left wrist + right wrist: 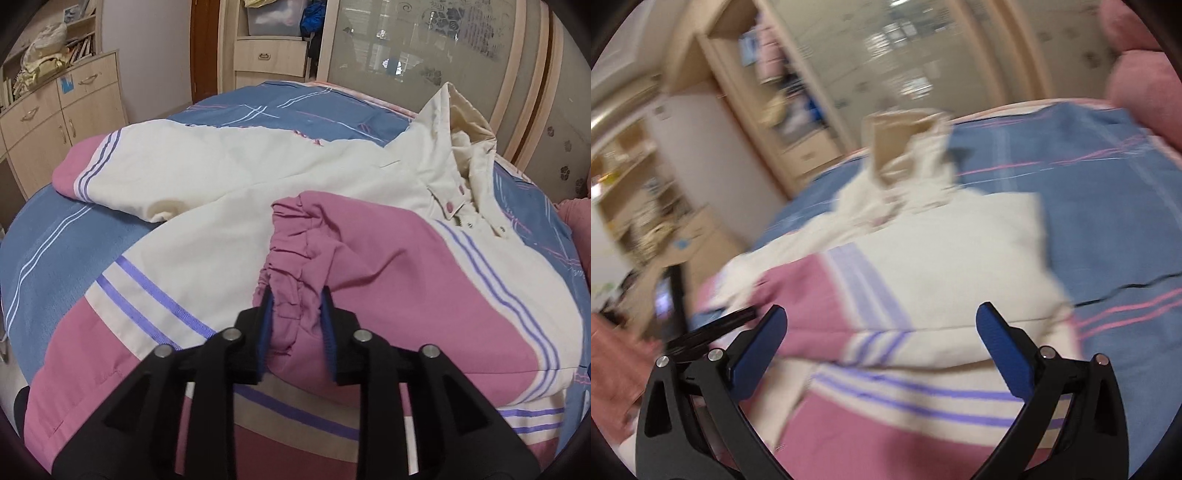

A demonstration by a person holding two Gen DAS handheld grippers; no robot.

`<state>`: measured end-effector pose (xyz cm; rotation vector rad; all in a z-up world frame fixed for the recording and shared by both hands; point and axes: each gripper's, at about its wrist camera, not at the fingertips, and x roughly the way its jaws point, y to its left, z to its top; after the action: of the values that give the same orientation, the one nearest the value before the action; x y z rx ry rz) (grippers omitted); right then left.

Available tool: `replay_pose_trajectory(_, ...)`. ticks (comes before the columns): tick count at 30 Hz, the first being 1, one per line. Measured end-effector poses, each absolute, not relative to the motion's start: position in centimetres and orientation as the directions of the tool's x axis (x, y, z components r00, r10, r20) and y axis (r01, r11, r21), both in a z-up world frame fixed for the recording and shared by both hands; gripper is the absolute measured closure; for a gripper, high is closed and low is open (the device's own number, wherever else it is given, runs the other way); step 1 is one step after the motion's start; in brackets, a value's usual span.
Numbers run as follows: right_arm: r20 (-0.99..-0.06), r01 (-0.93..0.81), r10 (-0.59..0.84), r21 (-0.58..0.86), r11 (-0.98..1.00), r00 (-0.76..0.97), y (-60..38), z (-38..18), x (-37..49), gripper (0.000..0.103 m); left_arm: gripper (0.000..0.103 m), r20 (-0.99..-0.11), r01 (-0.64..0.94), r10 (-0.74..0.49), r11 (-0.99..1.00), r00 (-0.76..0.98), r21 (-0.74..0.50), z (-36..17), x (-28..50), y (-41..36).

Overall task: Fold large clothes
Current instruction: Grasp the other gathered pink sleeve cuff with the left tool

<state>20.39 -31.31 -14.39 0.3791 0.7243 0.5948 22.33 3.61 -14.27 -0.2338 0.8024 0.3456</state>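
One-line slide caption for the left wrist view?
Left gripper pinches the jacket's pink elastic cuff, sleeve folded across its body on the bed.

The right wrist view is smeared with motion blur: the jacket, its hood and the shelves show no fine detail. In the left wrist view the left gripper covers part of the pink cuff, and the jacket's hem is cut off by the lower edge.

A blue bed cover lies on the bed; a wooden cabinet and a glass-door wardrobe stand behind.
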Motion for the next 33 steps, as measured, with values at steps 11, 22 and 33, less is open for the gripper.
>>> replay_pose_trajectory(11, -0.559, -0.051, 0.527, 0.654, 0.755, 0.64, -34.8, -18.8, 23.9, 0.001, 0.069, -0.731, -0.369, 0.217, 0.928, 0.647, -0.052, -14.7, 23.0, 2.5)
replay_pose_trajectory(22, -0.658, 0.368, 0.017, 0.443, 0.818, 0.753, -41.5, -16.5, 21.1, 0.001, 0.062, -0.727, -0.331, 0.223, 0.944, 0.649, -0.006, -15.4, 23.4, 1.4)
replay_pose_trajectory(33, -0.819, 0.201, -0.216, -0.126, 0.972, 0.532, -32.4, -20.4, 26.5, 0.001, 0.055, -0.722, -0.346, 0.257, 0.938, 0.642, 0.026, -15.4, 23.7, 0.0)
